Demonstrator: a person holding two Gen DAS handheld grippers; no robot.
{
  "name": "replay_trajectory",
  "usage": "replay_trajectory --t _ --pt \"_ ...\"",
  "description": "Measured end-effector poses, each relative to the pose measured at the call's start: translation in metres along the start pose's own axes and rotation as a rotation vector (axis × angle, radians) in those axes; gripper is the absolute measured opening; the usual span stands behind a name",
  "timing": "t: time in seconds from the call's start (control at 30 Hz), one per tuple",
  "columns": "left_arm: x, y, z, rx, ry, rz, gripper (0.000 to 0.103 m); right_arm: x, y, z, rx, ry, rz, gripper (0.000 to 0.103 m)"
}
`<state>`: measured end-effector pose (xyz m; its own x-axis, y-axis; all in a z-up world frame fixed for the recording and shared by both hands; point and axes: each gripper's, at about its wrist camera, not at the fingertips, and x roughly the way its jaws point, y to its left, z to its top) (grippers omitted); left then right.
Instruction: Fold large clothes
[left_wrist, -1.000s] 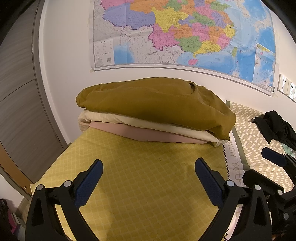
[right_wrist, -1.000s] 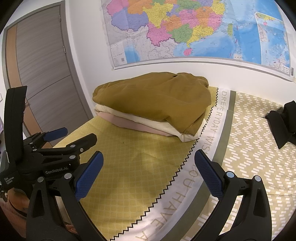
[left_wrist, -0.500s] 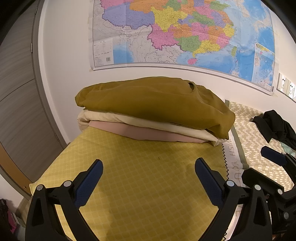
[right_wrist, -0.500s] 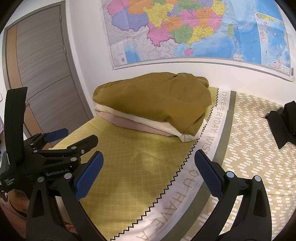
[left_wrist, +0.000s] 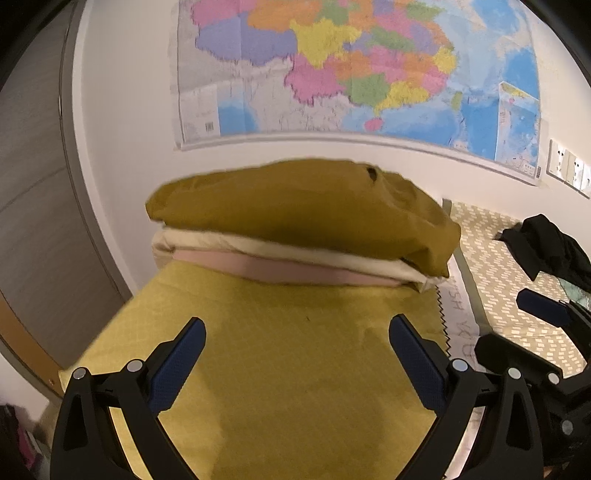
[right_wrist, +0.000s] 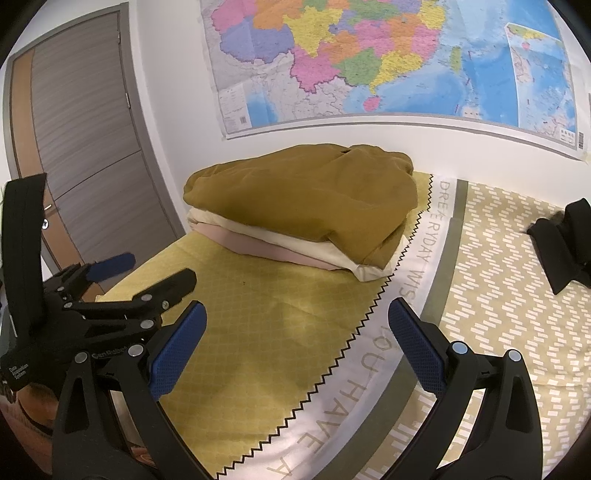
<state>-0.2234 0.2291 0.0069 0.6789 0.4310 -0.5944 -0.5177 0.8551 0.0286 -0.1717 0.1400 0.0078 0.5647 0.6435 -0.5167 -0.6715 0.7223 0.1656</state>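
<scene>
A stack of folded clothes lies on the bed by the wall: a mustard garment (left_wrist: 295, 206) (right_wrist: 306, 192) on top, a cream one (left_wrist: 280, 249) (right_wrist: 295, 238) under it, a pink one (left_wrist: 295, 271) (right_wrist: 251, 243) at the bottom. A crumpled black garment (left_wrist: 546, 247) (right_wrist: 565, 240) lies further right on the bed. My left gripper (left_wrist: 297, 350) (right_wrist: 144, 273) hovers open over the yellow sheet, short of the stack. My right gripper (right_wrist: 297, 343) (left_wrist: 517, 332) is open too, beside the left, holding nothing.
The bed cover (right_wrist: 258, 317) is yellow with a white lettered band (right_wrist: 406, 291) and a dash-patterned part (right_wrist: 491, 277). A large map (right_wrist: 369, 59) hangs on the wall behind. A grey door (right_wrist: 88, 155) stands at the left. Wall sockets (left_wrist: 569, 171) are at the right.
The left wrist view has dropped lower and slightly nearer the stack, with motion blur. The right gripper's view has barely shifted. Both stay open.
</scene>
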Motion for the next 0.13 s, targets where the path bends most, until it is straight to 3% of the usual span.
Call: replay_trajectory --t 0.13 --pt "0.0101 -0.0033 -0.0007 -0.018 0.052 -0.065 0.096 -0.0053 -0.0094 -0.0007 0.016 -0.007 -0.014 0.097"
